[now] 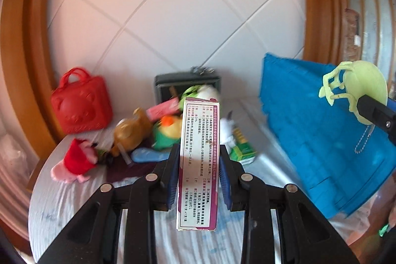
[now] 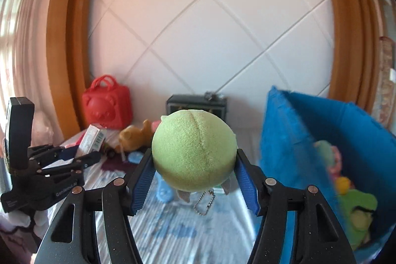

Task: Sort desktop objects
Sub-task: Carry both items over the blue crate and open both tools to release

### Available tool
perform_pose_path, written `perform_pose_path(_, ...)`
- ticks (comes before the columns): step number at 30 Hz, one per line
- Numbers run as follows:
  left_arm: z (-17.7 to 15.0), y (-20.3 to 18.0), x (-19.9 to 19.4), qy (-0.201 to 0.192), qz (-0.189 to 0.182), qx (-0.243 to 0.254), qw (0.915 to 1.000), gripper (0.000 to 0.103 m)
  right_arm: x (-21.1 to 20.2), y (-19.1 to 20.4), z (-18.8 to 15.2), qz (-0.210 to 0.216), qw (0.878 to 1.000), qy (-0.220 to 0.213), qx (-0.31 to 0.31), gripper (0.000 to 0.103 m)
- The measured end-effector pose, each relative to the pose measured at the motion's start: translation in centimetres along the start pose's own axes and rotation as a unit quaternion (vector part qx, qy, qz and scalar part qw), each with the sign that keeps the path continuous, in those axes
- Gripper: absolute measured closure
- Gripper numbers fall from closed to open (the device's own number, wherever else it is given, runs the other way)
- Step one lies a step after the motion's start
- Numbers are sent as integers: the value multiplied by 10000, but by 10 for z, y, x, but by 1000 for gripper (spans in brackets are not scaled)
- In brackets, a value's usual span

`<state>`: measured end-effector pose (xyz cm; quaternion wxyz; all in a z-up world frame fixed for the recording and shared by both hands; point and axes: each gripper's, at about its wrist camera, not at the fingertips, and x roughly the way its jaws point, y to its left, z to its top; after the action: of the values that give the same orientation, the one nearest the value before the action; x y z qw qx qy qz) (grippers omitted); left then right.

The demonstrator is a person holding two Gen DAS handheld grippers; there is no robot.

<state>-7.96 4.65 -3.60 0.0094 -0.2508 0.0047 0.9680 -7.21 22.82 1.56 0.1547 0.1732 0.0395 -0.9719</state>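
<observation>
My left gripper (image 1: 199, 165) is shut on a white and purple medicine box (image 1: 199, 160), held upright above the table; it also shows at the left of the right wrist view (image 2: 81, 160), with the box (image 2: 92, 139) in it. My right gripper (image 2: 194, 165) is shut on a round green plush toy (image 2: 194, 152) with a ball chain hanging below it. In the left wrist view that plush (image 1: 356, 90) is at the far right, in front of the blue fabric bin (image 1: 321, 128).
A pile of toys lies on the white-covered table (image 1: 74, 202): a red toy bag (image 1: 81, 103), a brown bear (image 1: 131, 130), a pink and red plush (image 1: 74, 160), a green box (image 1: 242, 147). A dark box (image 1: 186, 85) stands at the wall. The blue bin (image 2: 309, 140) holds several plush toys.
</observation>
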Motion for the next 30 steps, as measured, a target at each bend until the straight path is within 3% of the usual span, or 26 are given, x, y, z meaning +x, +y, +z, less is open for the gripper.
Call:
perform_pose_path(6, 30, -84, -23, -392, -538, 224, 9975, 75, -59, -63, 6, -908, 9942, -568, 87, 40)
perform_pose_path(15, 62, -215, -48, -761, -1052, 525, 9901, 75, -110, -163, -2, -2033, 9756, -820, 111, 40)
perform_pose_path(24, 56, -306, -36, -454, -1136, 938, 9880, 75, -115, -240, -23, -2663, 9618, -634, 4, 40)
perform_pose_path(30, 51, -333, -15, -59, -1046, 1018, 9893, 75, -104, -276, -36, -2601, 9649, -361, 74, 40)
